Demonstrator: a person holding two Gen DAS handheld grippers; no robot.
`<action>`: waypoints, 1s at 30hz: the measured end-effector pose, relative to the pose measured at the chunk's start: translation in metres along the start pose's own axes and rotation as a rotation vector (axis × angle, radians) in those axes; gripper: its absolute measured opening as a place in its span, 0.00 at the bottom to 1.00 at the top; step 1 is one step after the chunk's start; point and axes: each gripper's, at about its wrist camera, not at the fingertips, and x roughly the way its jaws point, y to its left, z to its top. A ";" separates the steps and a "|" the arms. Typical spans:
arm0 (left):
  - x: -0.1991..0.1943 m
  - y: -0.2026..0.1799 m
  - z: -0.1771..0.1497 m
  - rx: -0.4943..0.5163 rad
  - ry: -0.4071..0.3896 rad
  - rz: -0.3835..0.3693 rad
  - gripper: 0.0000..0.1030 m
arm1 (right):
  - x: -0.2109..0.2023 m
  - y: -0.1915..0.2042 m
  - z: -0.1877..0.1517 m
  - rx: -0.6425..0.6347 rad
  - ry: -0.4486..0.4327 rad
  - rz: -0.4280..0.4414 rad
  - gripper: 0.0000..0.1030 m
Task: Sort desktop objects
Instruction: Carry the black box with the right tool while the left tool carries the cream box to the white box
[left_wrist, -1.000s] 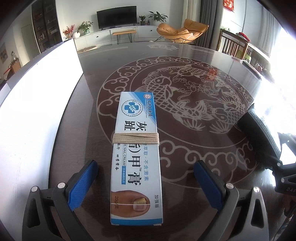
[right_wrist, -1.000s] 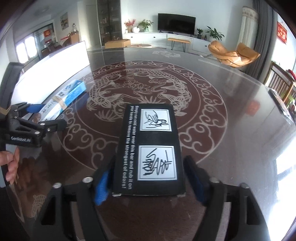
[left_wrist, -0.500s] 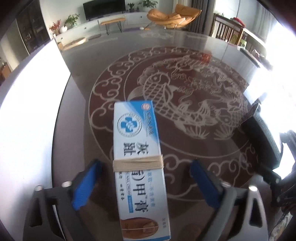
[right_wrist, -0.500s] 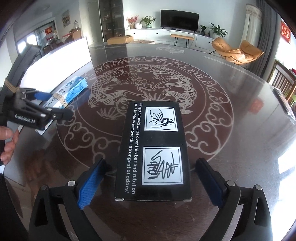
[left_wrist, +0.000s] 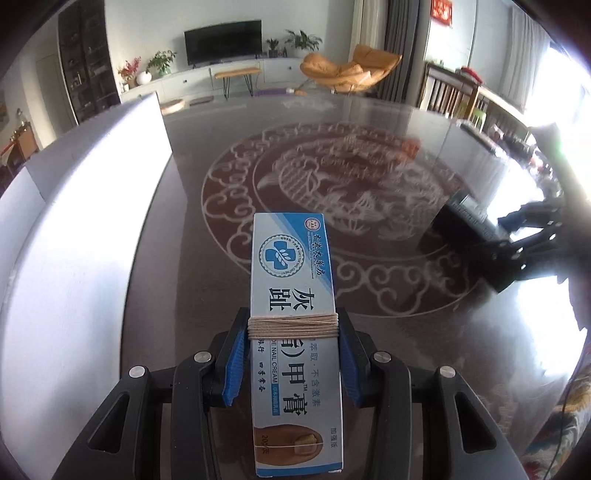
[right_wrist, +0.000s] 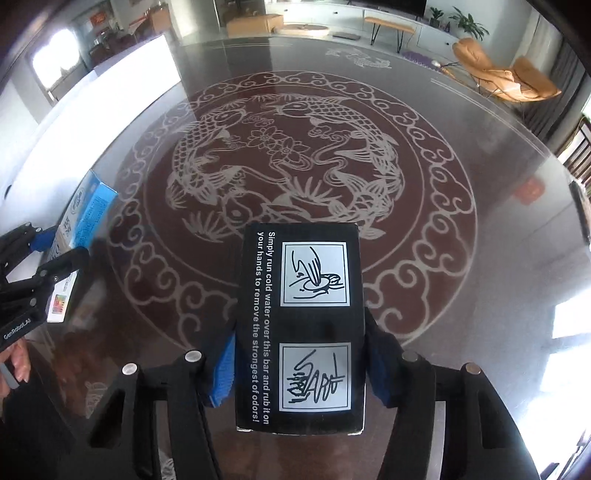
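Note:
My left gripper (left_wrist: 291, 354) is shut on a long blue-and-white nail cream box (left_wrist: 293, 295) bound with a band of tan string, held lengthwise above the dark table. My right gripper (right_wrist: 299, 365) is shut on a black box (right_wrist: 301, 321) printed with white text and two hand-washing drawings. The black box and right gripper also show at the right of the left wrist view (left_wrist: 476, 229). The blue box and left gripper show at the left of the right wrist view (right_wrist: 85, 210).
The round dark glass table (right_wrist: 461, 258) bears a pale fish-and-cloud pattern (right_wrist: 280, 147). A long white panel (left_wrist: 81, 206) runs along the table's left side. Chairs, a TV cabinet and an orange lounge chair (left_wrist: 347, 70) stand beyond the table.
Both grippers have closed from wide open onto their boxes. The left one has tilted up with the cream box. The right one has tipped down over the black box.

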 end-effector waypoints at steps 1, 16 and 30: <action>-0.008 0.000 0.004 -0.007 -0.024 -0.005 0.42 | -0.004 0.003 -0.001 -0.008 -0.007 -0.003 0.57; -0.156 0.069 0.023 -0.234 -0.354 -0.077 0.42 | -0.076 0.093 0.047 -0.149 -0.157 0.127 0.57; -0.200 0.217 -0.001 -0.459 -0.300 0.043 0.42 | -0.135 0.277 0.155 -0.387 -0.292 0.319 0.57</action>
